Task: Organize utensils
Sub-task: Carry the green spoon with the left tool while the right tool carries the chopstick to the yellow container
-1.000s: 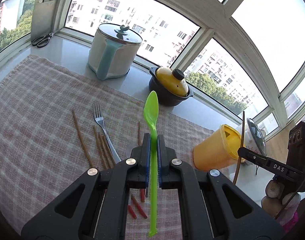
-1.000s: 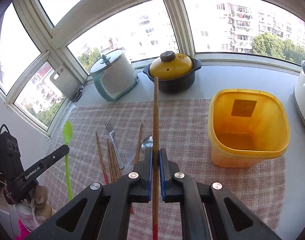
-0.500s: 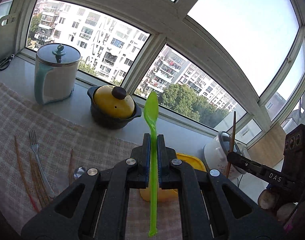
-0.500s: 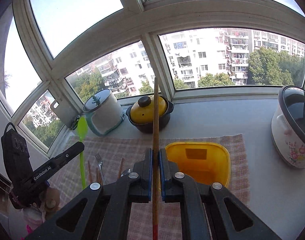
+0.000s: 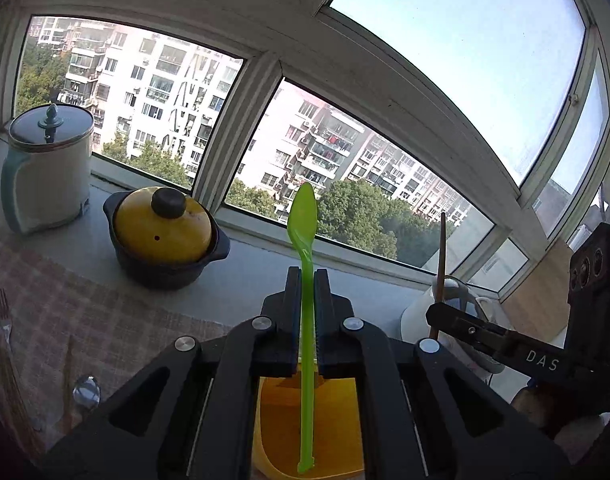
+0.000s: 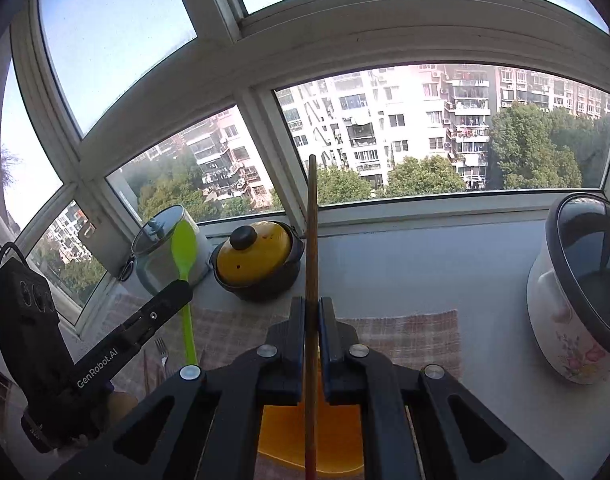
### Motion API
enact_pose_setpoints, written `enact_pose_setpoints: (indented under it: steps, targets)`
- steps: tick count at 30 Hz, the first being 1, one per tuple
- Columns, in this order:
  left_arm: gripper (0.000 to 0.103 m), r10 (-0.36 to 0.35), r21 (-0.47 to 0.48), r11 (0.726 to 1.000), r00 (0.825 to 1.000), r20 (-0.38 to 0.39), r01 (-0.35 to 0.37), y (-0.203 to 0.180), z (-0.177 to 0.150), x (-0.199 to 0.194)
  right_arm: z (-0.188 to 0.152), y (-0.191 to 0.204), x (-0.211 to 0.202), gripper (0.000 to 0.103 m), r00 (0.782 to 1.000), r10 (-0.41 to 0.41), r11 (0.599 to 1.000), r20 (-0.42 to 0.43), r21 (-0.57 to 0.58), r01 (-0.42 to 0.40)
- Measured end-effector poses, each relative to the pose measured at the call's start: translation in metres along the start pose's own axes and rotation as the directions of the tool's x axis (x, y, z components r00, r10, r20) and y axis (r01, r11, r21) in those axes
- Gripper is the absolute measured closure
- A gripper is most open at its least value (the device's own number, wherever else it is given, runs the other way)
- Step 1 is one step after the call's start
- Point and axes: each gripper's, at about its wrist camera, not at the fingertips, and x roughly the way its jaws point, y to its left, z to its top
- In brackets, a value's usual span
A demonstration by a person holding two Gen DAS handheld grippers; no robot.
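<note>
**Both utensils poised over the bin**

While the left gripper clenches the green spoon bowl-up, the right gripper grips a wooden chopstick upright. The yellow bin sits directly beneath both. This looks like the drop-off step. Next, I'd say, each needs lowering into the bin before the jaws let go. A fork and a metal spoon wait on the checked cloth.

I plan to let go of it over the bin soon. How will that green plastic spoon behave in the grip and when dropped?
The green spoon looks thin and probably light; it should fall easily into the yellow bin below. Pinched mid-handle by the left gripper with both ends sticking out, it may flex or pivot. Smooth plastic could slip.
</note>
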Motion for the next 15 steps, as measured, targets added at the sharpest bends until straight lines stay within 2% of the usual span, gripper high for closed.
enact_pose_setpoints:
  steps: [8,15]
  targets:
    - [0.1,0.019,0.045,0.999,1.0,0.012,-0.02,-0.008,-0.018,0.023,-0.002,-0.024,0.028,0.099,0.999,0.019,0.999,-0.026,0.033,-0.018]
    - [0.1,0.031,0.094,0.995,0.999,-0.025,-0.029,-0.013,-0.038,0.03,-0.015,-0.031,0.04,0.099,0.998,0.038,0.999,-0.051,0.039,-0.036]
